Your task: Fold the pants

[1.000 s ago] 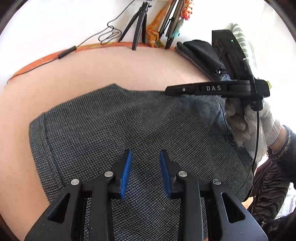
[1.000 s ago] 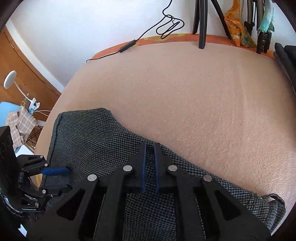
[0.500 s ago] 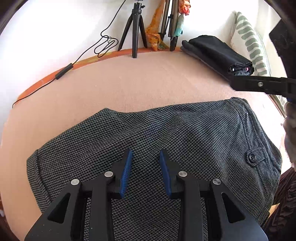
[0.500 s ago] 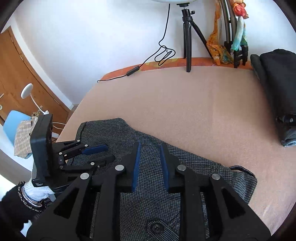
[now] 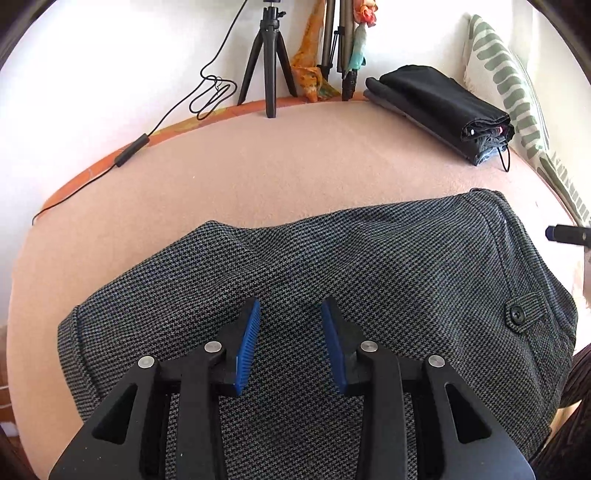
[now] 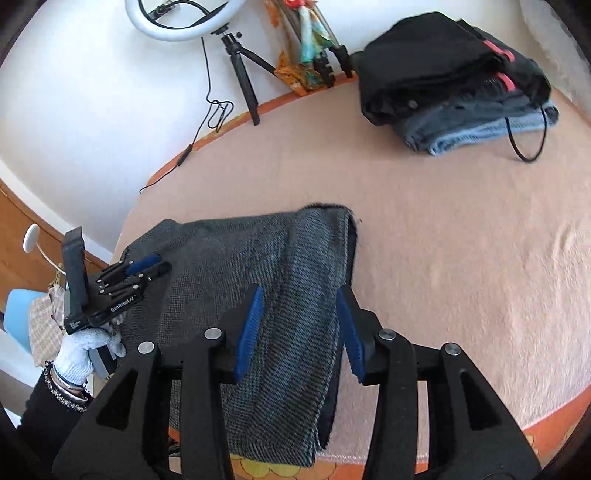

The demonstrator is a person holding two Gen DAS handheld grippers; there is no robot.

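Grey houndstooth pants (image 5: 332, 280) lie folded on the pink bed cover, with a buttoned pocket flap at their right end. My left gripper (image 5: 290, 325) is open and empty, hovering just above the middle of the pants. It also shows at the left in the right wrist view (image 6: 147, 266). In that view the pants (image 6: 266, 280) lie below my right gripper (image 6: 299, 317), which is open and empty above their waist end near the bed's front edge. One right fingertip (image 5: 554, 232) shows at the left wrist view's right edge.
A stack of folded dark clothes (image 6: 454, 81) lies at the back right of the bed (image 6: 461, 240). A striped pillow (image 5: 517, 92) is beside the stack. A tripod (image 5: 267, 62), ring light (image 6: 181, 18) and cable (image 5: 210, 96) stand along the wall.
My right gripper let go of the pants, opened and pulled back to the right. The pants settled flat. My left gripper stayed open over the pants.
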